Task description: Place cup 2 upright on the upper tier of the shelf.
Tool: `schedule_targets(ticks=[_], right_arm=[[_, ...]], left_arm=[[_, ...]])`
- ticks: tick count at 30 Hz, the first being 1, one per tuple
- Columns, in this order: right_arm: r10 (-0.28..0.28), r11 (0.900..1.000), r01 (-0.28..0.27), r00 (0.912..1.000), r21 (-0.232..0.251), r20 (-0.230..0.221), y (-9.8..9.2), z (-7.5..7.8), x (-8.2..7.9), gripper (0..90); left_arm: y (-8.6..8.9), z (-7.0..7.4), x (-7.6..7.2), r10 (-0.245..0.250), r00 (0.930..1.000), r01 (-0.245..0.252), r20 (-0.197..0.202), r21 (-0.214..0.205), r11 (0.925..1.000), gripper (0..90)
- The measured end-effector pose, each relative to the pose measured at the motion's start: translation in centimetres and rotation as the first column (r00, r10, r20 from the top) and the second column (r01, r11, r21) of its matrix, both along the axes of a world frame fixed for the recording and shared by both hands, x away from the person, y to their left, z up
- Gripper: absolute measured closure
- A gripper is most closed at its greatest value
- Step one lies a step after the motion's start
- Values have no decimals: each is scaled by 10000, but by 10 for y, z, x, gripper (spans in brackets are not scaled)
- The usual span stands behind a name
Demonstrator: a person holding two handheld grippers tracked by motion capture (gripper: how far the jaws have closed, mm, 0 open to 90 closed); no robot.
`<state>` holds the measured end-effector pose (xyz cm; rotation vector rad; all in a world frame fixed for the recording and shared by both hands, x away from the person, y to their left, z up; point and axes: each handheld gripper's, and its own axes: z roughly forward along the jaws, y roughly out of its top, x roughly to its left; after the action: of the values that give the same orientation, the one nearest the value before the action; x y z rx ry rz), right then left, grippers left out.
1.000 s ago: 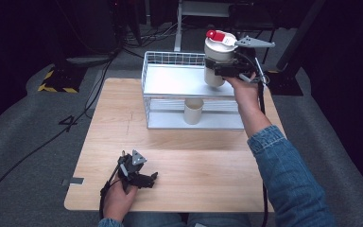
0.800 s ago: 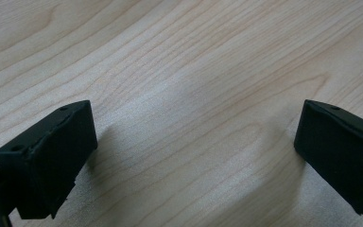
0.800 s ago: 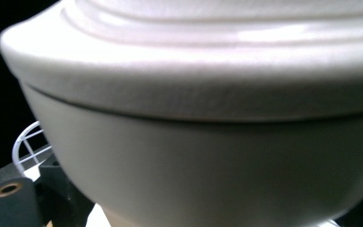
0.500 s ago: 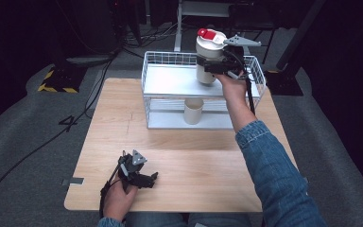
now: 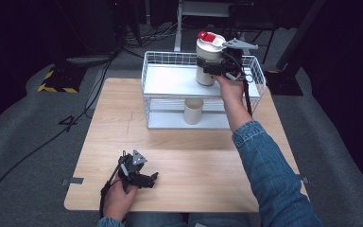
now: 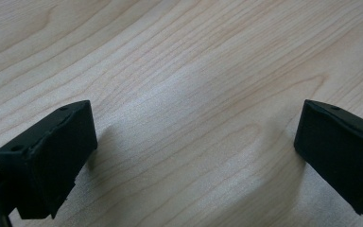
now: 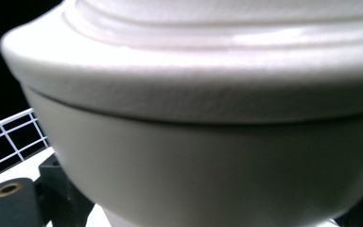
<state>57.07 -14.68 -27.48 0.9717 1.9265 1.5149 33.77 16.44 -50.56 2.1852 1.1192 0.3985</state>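
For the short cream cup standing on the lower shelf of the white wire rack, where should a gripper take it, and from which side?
Grip the short cream cup across its round side wall, coming in level from the rack's open front. It stands upright, and the upper shelf of the white wire rack probably blocks reaching from above.

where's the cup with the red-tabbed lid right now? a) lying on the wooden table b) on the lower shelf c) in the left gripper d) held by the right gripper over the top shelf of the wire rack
d: the right gripper is clamped on the lidded cup over the top shelf of the wire rack, while the left gripper rests open on the table.
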Motion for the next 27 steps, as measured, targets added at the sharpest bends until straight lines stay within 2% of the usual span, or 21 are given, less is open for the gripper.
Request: schedule_targets(ticks=[9,12,15,27], right_arm=[[-142,9999,142,9998,12,-147,-5,-5,2,105],[-92,10000,93,9998,24,-147,-6,-5,2,104],[-49,9998,48,9999,-177,-89,-5,-4,1,104],[-14,9998,12,9999,-187,-136,-7,-5,1,103]], left_arm=[[0,0,0,8,10000,-9,-8,-23,10000,7],[0,0,0,9,10000,-9,-8,-25,10000,6],[0,0,0,6,10000,-6,-7,-22,10000,6],[0,0,0,13,10000,-13,-12,-25,10000,6]])
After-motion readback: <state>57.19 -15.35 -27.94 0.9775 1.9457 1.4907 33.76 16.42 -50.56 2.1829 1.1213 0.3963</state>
